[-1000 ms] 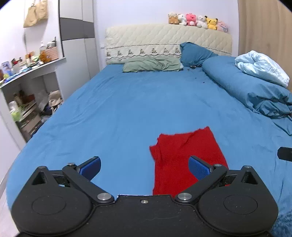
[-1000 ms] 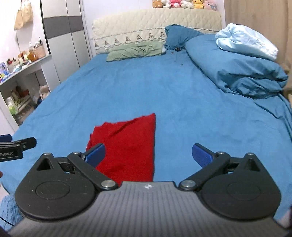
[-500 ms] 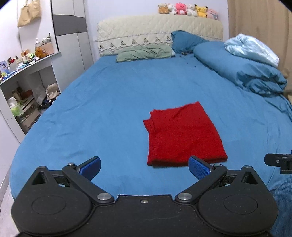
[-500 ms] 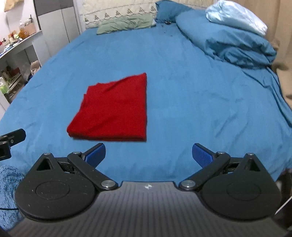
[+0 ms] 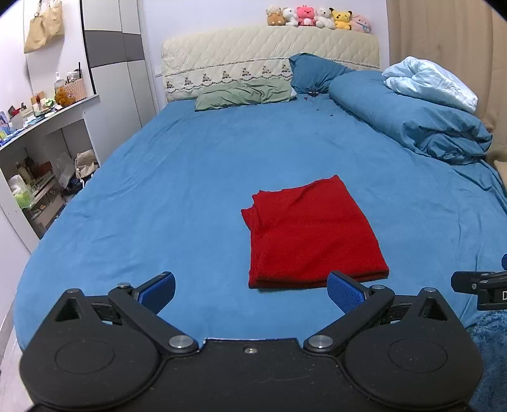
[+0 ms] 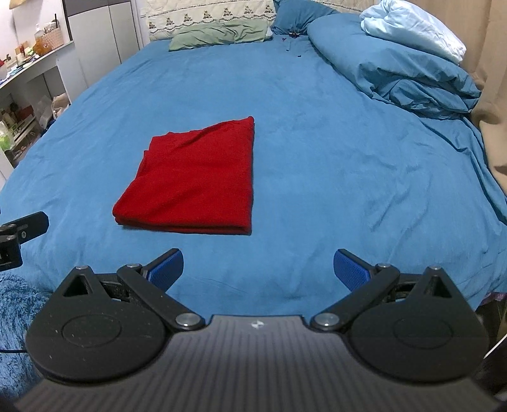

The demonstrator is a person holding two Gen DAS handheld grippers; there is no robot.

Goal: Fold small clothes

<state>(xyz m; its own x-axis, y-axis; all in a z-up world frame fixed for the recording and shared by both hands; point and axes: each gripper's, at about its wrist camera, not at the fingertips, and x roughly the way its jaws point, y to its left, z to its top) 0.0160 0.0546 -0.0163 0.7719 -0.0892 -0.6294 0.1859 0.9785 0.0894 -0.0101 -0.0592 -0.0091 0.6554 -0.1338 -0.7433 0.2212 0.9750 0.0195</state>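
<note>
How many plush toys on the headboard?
6, in a row on top of the headboard in the left wrist view: brown, white, pink, white, yellow, pale pink. The right wrist view crops them out.

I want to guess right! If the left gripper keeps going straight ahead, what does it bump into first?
Probably the red folded cloth. The open left gripper points along the blue bed sheet, with the cloth's near edge just ahead, slightly right of centre. Depth is unclear, so it might brush the sheet first.
</note>
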